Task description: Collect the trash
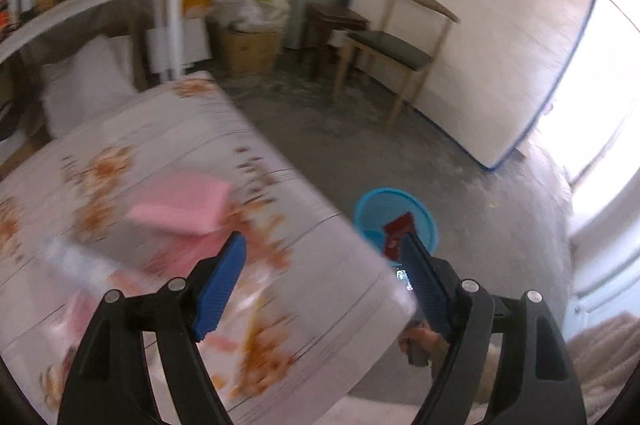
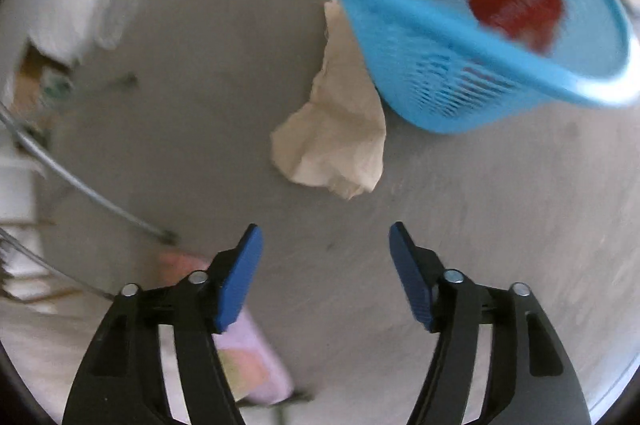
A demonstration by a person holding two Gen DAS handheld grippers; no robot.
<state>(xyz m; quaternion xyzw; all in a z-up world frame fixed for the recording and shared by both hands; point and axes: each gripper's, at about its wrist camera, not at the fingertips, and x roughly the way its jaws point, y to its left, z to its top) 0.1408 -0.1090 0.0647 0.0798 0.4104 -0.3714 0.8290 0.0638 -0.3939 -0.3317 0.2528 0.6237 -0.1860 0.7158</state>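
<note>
blue basket (image 2: 460, 37) holds a red packet (image 2: 518, 9); left gripper (image 1: 322, 257) and right gripper (image 2: 324, 245) both gape empty.

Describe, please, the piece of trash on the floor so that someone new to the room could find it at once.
Find the blue mesh basket standing on the grey concrete floor. Against the basket's side lies a crumpled cream paper, ahead of the open right gripper. Unlike the red packet already inside the basket, it is pale, wrinkled and outside it.
</note>
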